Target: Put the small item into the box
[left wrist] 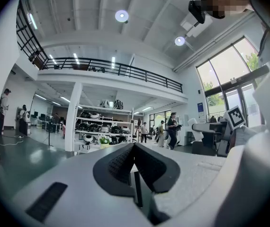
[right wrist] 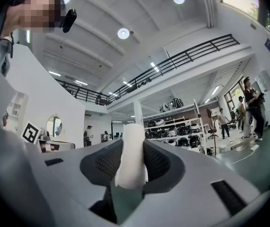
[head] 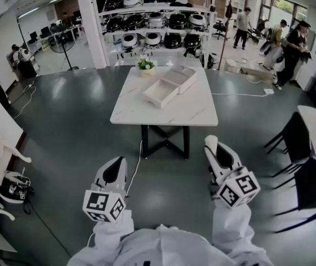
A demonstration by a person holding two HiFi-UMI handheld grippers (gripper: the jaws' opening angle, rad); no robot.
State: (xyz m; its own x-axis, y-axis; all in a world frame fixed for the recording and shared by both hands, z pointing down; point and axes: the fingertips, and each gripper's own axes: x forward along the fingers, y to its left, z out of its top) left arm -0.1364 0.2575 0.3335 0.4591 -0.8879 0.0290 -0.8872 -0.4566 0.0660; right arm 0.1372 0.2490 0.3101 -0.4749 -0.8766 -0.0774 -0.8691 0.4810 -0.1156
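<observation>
White and soft-looking, the small roll-shaped item sits pinched in the right hand-held gripper, the pads pressed on its sides. Its long axis runs out along the jaws, so one end pokes past the tips. The left hand-held gripper has its jaws drawn together with nothing between them, and it is held low beside the other. Now look ahead: the open white shallow box lies on the white marble-patterned desk, well apart from both hands, with a stretch of grey floor between. From the right hand-held gripper the box is forward and a little to the left. Neither hand looks clearly nearer, but the right one has the load, so I'd judge the carry is its job. The box looks empty from here. A second white tray-like piece, perhaps its lid, lies touching its far corner, and that looks bare too. A small green potted plant stands at the desk's far edge, clear of the likely path.
</observation>
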